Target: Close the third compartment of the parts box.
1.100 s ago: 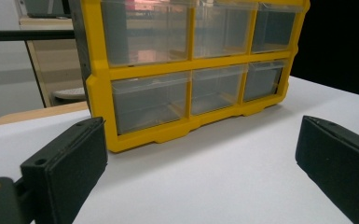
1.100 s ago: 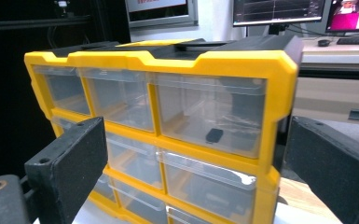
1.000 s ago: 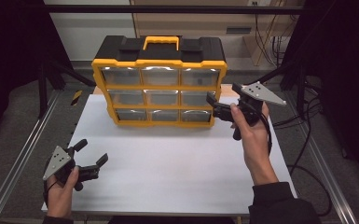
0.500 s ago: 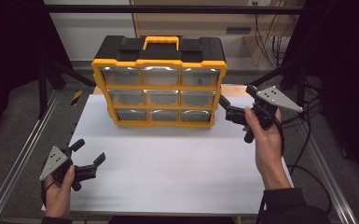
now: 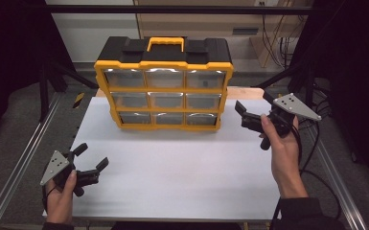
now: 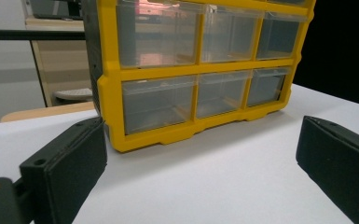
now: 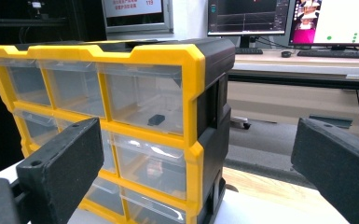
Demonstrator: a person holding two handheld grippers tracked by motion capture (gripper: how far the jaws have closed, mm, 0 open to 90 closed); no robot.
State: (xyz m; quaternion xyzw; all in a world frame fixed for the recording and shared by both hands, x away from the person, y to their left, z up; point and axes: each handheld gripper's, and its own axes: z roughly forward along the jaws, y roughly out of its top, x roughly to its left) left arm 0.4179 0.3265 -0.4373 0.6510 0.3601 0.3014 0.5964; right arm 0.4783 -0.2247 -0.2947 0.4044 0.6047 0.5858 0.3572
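While yellow-and-black plastic organizer with nine clear drawers (image 5: 163, 88) stands upright at white table's (image 5: 182, 177) far edge, left gripper (image 5: 90, 164) near front-left corner, jaws apart; right gripper (image 5: 254, 109) right of organizer, jaws apart, empty.

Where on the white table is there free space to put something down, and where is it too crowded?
The widest bare patch of the white table lies in front of the drawer organizer, between the left gripper near the front left corner and the right gripper. It is crowded at the back, where the organizer stands, and beside its right end, where the right gripper hovers.
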